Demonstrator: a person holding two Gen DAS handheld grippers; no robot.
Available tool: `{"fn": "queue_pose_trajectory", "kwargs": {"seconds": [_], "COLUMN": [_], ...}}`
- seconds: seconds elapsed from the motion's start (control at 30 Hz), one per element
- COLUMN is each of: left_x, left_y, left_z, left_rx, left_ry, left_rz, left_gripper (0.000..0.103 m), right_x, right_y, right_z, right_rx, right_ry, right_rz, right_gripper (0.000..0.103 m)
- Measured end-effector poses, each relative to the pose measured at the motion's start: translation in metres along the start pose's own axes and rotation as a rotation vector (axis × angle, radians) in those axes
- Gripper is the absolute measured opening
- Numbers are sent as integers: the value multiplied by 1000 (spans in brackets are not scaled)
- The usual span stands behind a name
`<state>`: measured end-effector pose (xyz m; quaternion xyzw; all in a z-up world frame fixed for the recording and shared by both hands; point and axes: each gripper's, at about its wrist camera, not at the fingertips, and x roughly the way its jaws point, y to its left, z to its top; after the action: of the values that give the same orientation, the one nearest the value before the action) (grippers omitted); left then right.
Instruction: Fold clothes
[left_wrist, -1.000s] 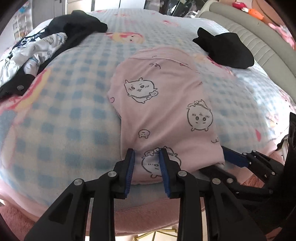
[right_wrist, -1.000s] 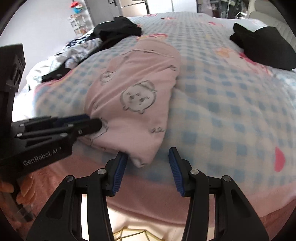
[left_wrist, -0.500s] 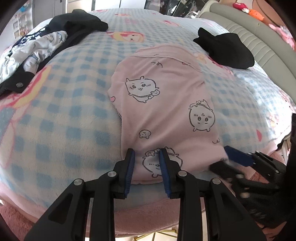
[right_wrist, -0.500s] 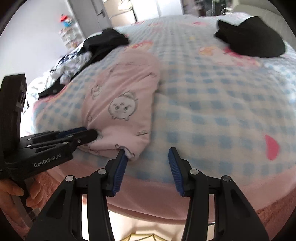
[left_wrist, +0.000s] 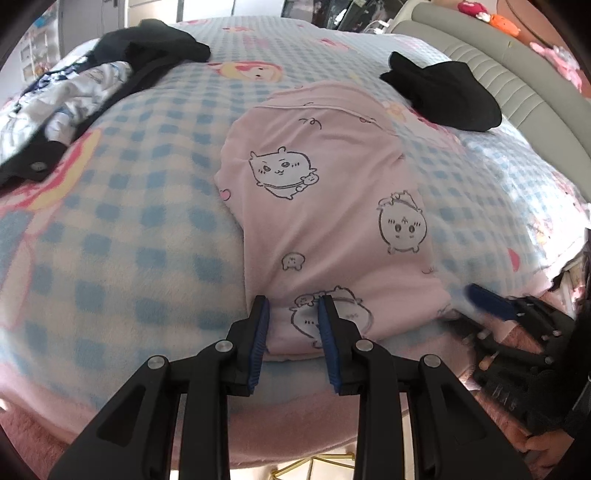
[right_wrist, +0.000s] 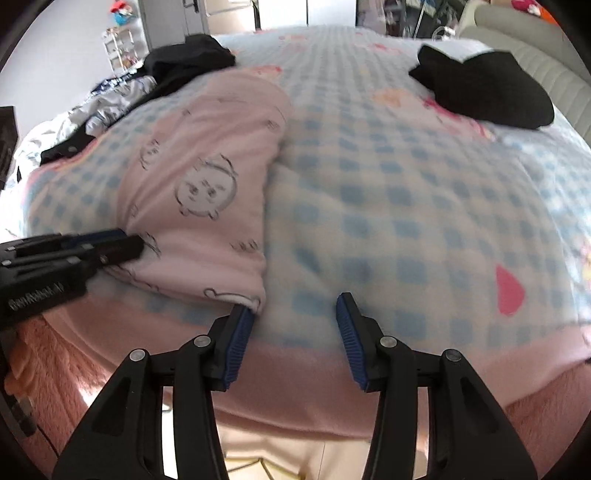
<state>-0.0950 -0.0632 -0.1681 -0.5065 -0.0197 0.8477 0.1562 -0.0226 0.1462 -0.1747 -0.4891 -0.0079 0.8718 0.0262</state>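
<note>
A pink garment (left_wrist: 332, 206) printed with cartoon animals lies folded lengthwise on the blue checked blanket (left_wrist: 129, 229), its hem at the bed's near edge. My left gripper (left_wrist: 293, 314) is shut on the hem's left part, with fabric filling the gap between its pads. From the right wrist this gripper (right_wrist: 125, 242) shows side-on, pushed into the garment's (right_wrist: 207, 184) near left corner. My right gripper (right_wrist: 293, 314) is closing. The garment's near right corner touches its left fingertip (right_wrist: 243, 314), and only blanket lies between the jaws. It looks blurred (left_wrist: 480, 299) in the left wrist view.
A black garment (left_wrist: 443, 96) lies at the back right of the bed. A heap of black and white printed clothes (left_wrist: 92, 85) sits at the back left. A grey padded headboard (left_wrist: 498, 74) runs along the right. A hand (left_wrist: 546, 450) holds the right gripper.
The right gripper has swung and shifted right: the garment's corner was between its jaws and now sits at its left fingertip. The left gripper has kept still on the hem.
</note>
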Motion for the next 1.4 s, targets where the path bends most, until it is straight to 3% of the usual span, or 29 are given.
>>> {"fn": "queue_pose_trajectory", "kwargs": {"seconds": [0.03, 0.17, 0.23, 0.33, 0.37, 0.47, 0.5, 0.57, 0.7, 0.8, 0.87, 0.97, 1.0, 1.13, 1.2, 1.27, 1.4], "left_x": [-2, -25, -33, -22, -14, -13, -19, -31, -43, -35, -20, 11, 13, 4, -8, -23, -41], "left_y": [4, 19, 18, 14, 14, 19, 20, 22, 20, 10, 4, 9, 14, 38, 50, 53, 39], "left_z": [-1, -5, -5, -5, -6, -10, -10, -6, 21, 46, 54, 51, 50, 37, 34, 31, 15], "left_rx": [-14, -96, -93, -73, -70, -80, -76, -69, -57, -32, -15, 7, -3, -57, -137, -219, -276], "left_ry": [0, -76, -114, -53, -11, 19, 10, -31, -137, -171, -149, -52, -40, -30, -35, -71, -84], "left_rz": [-14, -126, -155, -93, -65, -87, -99, -113, -97, -163, -165, -55, -55, -59, -91, -135, -172], "left_gripper": [32, 37, 38, 40, 42, 42, 43, 43, 43, 43, 43, 38, 37, 36, 37, 39, 45], "right_x": [-2, -15, -22, -24, -15, 18, 20, 10, -4, -3, 6, 37, 45, 45, 38, 35, 20], "right_y": [-4, -34, -24, 3, 10, 22, 17, 3, -6, -4, 8, 24, 22, -7, -21, -22, -6], "right_z": [-2, -4, 3, 15, 17, 17, 14, 11, 27, 55, 69, 73, 70, 58, 57, 60, 55], "right_rx": [4, 134, 74, -3, -24, -77, -64, -32, -12, 11, -2, -59, -61, 27, 82, 107, 75], "right_ry": [-5, 12, -17, -65, -36, 69, 73, 50, -21, -67, -87, -13, 6, 7, 0, 15, 42], "right_rz": [-27, 225, 257, 321, 301, 232, 253, 310, 314, 321, 327, 257, 247, 302, 348, 390, 481], "right_gripper": [32, 36, 36, 42, 43, 44, 44, 44, 46, 46, 46, 46, 46, 51, 51, 51, 51]}}
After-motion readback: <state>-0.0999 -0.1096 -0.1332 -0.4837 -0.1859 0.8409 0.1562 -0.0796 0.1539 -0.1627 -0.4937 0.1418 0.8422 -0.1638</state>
